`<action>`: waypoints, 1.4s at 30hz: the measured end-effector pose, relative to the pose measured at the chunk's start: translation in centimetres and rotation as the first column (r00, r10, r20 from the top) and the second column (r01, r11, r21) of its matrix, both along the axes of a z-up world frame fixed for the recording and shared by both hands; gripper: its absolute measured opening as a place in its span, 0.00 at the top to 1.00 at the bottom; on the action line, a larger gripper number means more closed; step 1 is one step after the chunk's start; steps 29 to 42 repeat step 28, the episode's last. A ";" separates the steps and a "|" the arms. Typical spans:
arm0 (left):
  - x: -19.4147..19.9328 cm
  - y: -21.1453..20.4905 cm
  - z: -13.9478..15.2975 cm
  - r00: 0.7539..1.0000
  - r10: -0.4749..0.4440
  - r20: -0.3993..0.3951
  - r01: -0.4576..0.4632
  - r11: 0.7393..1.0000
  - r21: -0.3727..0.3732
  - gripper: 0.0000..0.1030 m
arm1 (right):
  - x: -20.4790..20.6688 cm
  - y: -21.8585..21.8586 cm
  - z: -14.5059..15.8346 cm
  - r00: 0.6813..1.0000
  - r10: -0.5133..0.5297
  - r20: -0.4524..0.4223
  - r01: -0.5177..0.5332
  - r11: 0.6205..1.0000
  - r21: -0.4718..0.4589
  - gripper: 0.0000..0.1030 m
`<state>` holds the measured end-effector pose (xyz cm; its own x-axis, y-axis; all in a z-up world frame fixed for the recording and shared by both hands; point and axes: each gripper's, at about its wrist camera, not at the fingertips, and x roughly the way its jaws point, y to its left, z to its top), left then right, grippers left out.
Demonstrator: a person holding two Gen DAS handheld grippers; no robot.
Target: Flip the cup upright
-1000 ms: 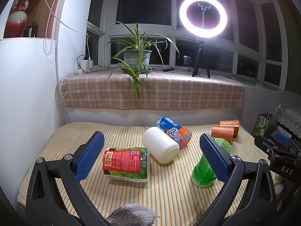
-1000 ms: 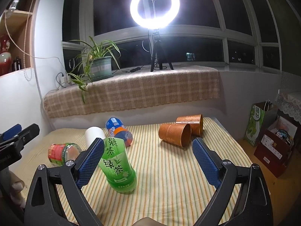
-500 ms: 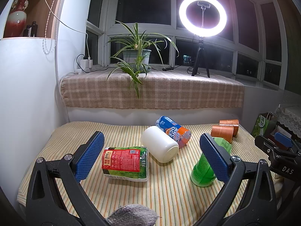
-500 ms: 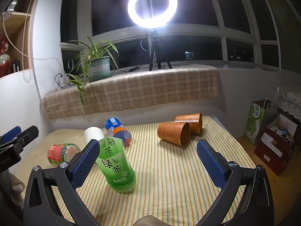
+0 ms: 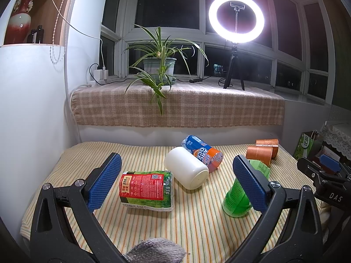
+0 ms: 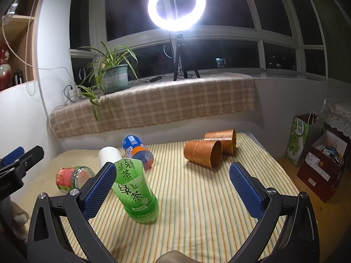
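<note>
Both hand-held grippers hover with blue-padded jaws spread wide and empty, the left hand-held gripper (image 5: 176, 180) above a striped cloth-covered surface (image 6: 197, 197), the right hand-held gripper (image 6: 173, 188) beside it. Nearest stand a green tea bottle cut into a cup (image 6: 136, 192), upright, and a red-labelled clear bottle (image 5: 145, 189) on its side. Behind them lie a white cylindrical cup (image 5: 186, 167) and a blue-and-orange drink bottle (image 5: 203, 152). Farther right, two copper-coloured paper cups (image 6: 204, 156) rest on their sides, touching. A glowing ring light (image 6: 176, 7) stands on the windowsill.
</note>
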<state>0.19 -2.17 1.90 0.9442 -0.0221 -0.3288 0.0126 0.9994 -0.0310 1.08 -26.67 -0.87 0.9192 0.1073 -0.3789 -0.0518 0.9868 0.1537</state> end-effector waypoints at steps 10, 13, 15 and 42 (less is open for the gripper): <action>0.0 0.0 0.0 1.000 -0.001 0.000 0.001 1.000 0.000 0.00 | 0.0 0.0 0.1 1.000 0.003 -0.006 -0.003 1.000 0.002 0.01; 0.0 0.0 0.0 1.000 0.001 0.002 -0.001 1.000 0.001 0.00 | -0.1 0.0 0.1 1.000 0.005 -0.008 -0.005 1.000 0.002 0.01; 0.0 0.0 0.0 1.000 0.001 0.001 -0.001 1.000 0.000 0.00 | 0.0 0.0 0.1 1.000 0.005 -0.008 -0.005 1.000 0.003 0.01; 0.0 0.2 -0.2 1.000 0.003 -0.004 -0.003 1.000 0.003 0.00 | 0.4 0.4 -0.6 0.999 0.026 -0.040 -0.025 1.000 0.008 0.01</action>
